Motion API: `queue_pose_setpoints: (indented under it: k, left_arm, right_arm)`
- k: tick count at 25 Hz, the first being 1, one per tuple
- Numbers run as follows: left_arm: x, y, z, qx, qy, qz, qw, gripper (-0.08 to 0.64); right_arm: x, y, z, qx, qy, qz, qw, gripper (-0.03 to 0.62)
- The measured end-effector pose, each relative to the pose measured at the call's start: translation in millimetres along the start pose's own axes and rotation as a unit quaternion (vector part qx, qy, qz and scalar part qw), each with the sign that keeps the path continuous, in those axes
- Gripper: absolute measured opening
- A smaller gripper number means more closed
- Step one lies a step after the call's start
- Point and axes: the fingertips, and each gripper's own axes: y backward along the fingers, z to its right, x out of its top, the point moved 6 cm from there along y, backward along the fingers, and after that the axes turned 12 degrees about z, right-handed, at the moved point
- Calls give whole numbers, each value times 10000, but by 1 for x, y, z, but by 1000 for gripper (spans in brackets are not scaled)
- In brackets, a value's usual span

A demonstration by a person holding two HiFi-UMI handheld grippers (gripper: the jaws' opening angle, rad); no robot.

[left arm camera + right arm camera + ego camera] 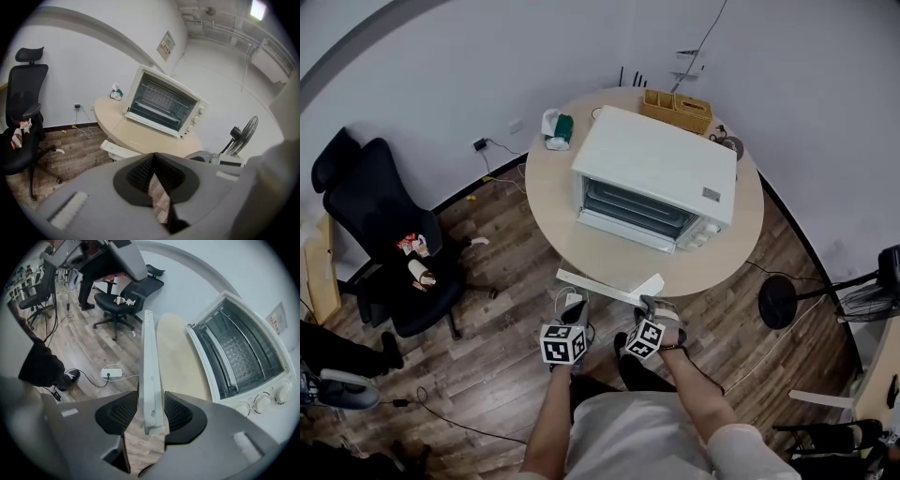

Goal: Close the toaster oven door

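**Right jaws astride a white panel, oven beyond**

Nearest the person, the left gripper [153,161] has its jaws pressed together with nothing between them. Beside it, the right gripper [151,405] stands spread, and one end of a long white panel [149,357] sits between its pads; no clear squeeze shows. The panel runs along the near edge of the round table [581,251]. Farther back on the table sits the toaster oven [661,164], its front open toward both grippers and well apart from them.
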Motion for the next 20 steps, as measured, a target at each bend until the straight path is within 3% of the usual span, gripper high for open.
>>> queue_pose_setpoints:
  k: [3, 20]
  left_arm:
    - [-1, 4, -5, -68, -62, -54, 9999, 57]
    - [-13, 8, -9, -261, -121, -254, 9993, 57]
  right_arm:
    - [-2, -3, 1, -220, 70, -98, 9997, 155]
    - [12, 21, 12, -507, 29, -64, 9987, 102]
